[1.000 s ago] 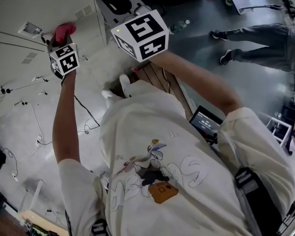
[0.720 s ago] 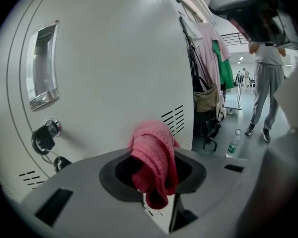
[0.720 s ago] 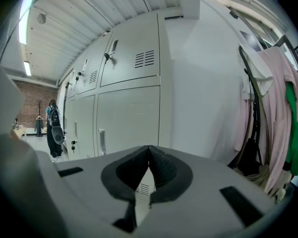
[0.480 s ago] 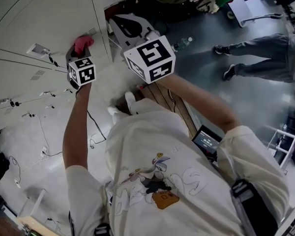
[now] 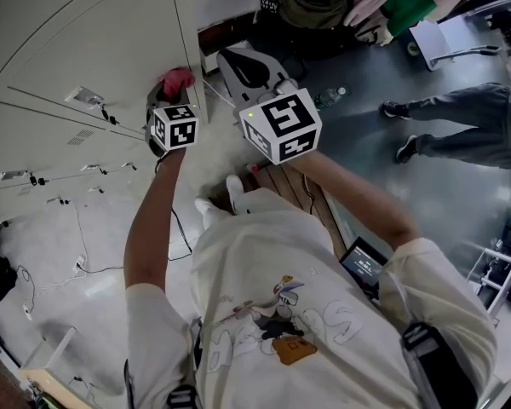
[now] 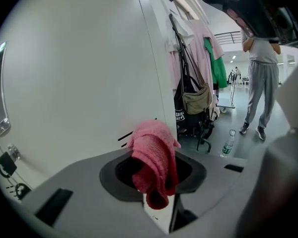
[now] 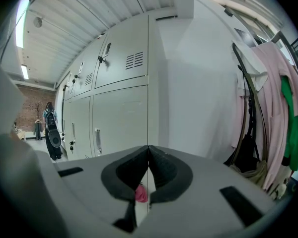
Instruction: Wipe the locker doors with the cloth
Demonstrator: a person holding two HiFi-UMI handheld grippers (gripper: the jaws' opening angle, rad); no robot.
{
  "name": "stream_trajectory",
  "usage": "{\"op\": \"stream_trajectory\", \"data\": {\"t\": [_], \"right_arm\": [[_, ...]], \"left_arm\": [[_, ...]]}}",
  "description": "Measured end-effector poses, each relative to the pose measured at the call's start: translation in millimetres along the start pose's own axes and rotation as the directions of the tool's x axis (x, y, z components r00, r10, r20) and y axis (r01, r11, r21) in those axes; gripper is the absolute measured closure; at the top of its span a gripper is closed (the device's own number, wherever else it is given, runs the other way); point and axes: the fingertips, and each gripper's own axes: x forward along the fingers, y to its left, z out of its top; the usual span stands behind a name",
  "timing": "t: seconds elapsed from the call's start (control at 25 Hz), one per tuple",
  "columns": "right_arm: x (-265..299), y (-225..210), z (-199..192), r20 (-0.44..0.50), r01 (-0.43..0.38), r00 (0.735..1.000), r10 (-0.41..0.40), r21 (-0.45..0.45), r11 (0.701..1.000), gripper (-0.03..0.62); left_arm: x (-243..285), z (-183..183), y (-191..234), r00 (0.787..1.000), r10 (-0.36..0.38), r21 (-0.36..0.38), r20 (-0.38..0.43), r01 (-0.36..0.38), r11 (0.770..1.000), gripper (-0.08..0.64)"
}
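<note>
Wears a cream cartoon-print T-shirt [image 5: 281, 305] nearest the head camera, with a small lit screen [image 5: 364, 261] just under the right elbow. Reaches the left arm [image 5: 149, 220] forward almost straight, elbow barely bent. Bends the right arm [image 5: 358, 190] at the elbow, forearm angled in toward the middle, bringing the two marker cubes just beside each other.

Clamps the left tongs [image 6: 155, 168] on the pink cloth [image 6: 151, 148], with a bunched fold pinched between the pads and the loose end drooping over them. Holds that cloth up close to the pale locker doors [image 6: 79, 73], near the dark vent slots [image 6: 125, 135] by a door's right edge; cannot tell whether cloth and door touch.

Carries the right tongs [image 7: 148, 155] pressed together at the tips with nothing between them, aimed at the upper lockers and the blank wall beside them. Shows only a sliver of pink through the gap lower down between the pads.

Plants white shoes [image 5: 234, 194] just beside a slatted wooden bench [image 5: 281, 181].

Farther off, past the end of the lockers: hanging pink and green clothes [image 6: 208, 48], a tan bag [image 6: 197, 100] below them, a water bottle [image 6: 228, 144] upright on the grey floor, and another person [image 6: 260, 83] in grey trousers standing well apart.
</note>
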Motion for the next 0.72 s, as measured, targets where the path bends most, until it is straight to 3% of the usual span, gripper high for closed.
{"op": "stream_trajectory", "data": {"t": [0.32,0.52,0.72], "right_arm": [[1.2,2.2,-2.1,0.016,-0.025,1.0,0.025,0.032,0.999,0.586],[0.7,8.8,-5.2,0.009,-0.038,0.999,0.037,0.083,0.996,0.586],[4.7,25.3,-1.2,0.035,-0.083,0.996,0.08,0.1,0.991,0.586]], "left_arm": [[-6.2,8.8,-9.0,1.0,-0.023,-0.045,0.012,0.023,0.999,0.445],[-48.8,33.7,-18.4,0.99,-0.054,-0.125,0.133,0.071,0.99,0.445],[-113.0,58.1,-1.3,0.967,-0.003,-0.207,0.256,0.058,0.977,0.445]]}}
